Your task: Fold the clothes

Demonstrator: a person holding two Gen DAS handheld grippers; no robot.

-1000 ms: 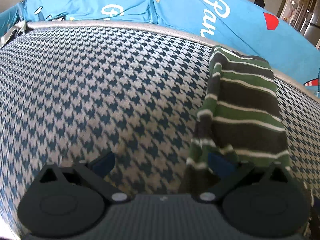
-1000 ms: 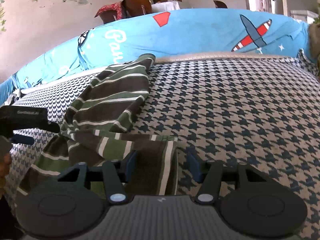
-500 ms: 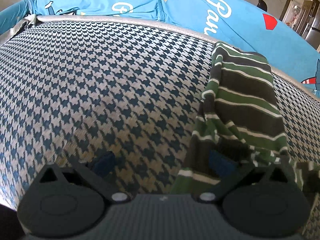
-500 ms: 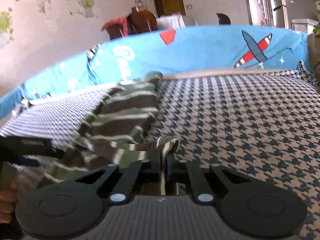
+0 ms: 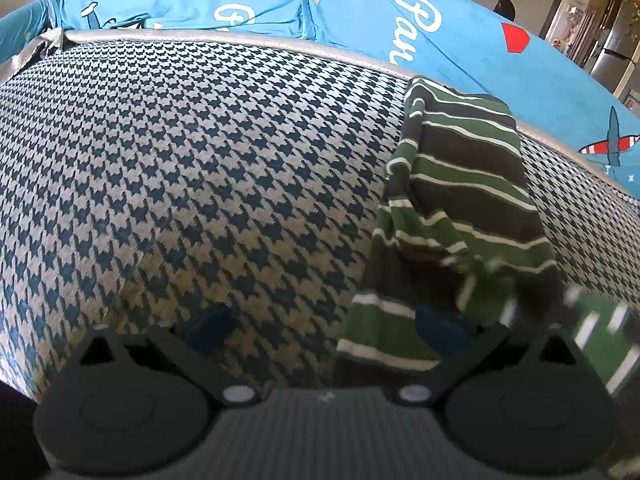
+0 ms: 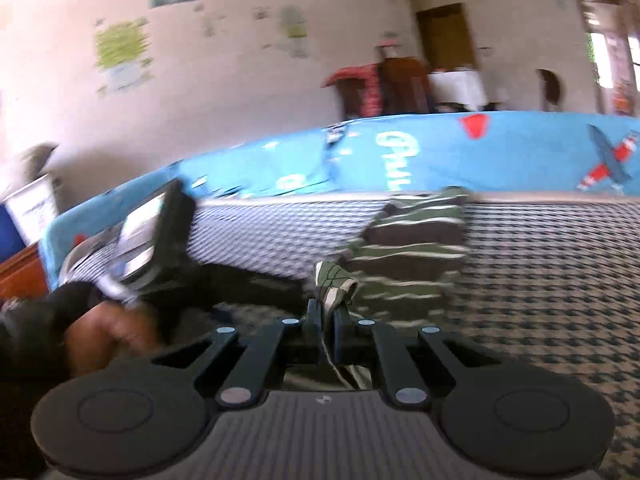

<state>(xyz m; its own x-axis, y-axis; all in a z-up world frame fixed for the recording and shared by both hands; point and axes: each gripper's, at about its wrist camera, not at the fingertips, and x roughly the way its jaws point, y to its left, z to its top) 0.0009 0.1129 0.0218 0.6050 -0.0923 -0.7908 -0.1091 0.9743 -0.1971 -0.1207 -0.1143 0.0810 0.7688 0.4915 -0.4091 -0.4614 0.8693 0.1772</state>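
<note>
A green, brown and white striped garment (image 5: 460, 208) lies on the houndstooth bed cover, stretched toward the blue bolster. My left gripper (image 5: 320, 322) is open and low over the cover; its right finger (image 5: 438, 326) rests over the garment's near hem, its left finger over bare cover. In the right wrist view the same garment (image 6: 412, 240) is lifted at one corner. My right gripper (image 6: 327, 314) is shut on that corner, and the cloth trails away from it. The left gripper (image 6: 152, 232) and the hand holding it show at the left, blurred.
A blue printed bolster (image 5: 360, 20) runs along the far edge of the houndstooth cover (image 5: 180, 160). Beyond it stand a wall with pictures, a wooden chair draped in red cloth (image 6: 372, 88) and a doorway (image 6: 444, 36).
My right gripper shut on the garment's corner and has lifted and swung it left. The left gripper stayed open, shifting slightly; the garment's near part has been drawn up and bunched.
</note>
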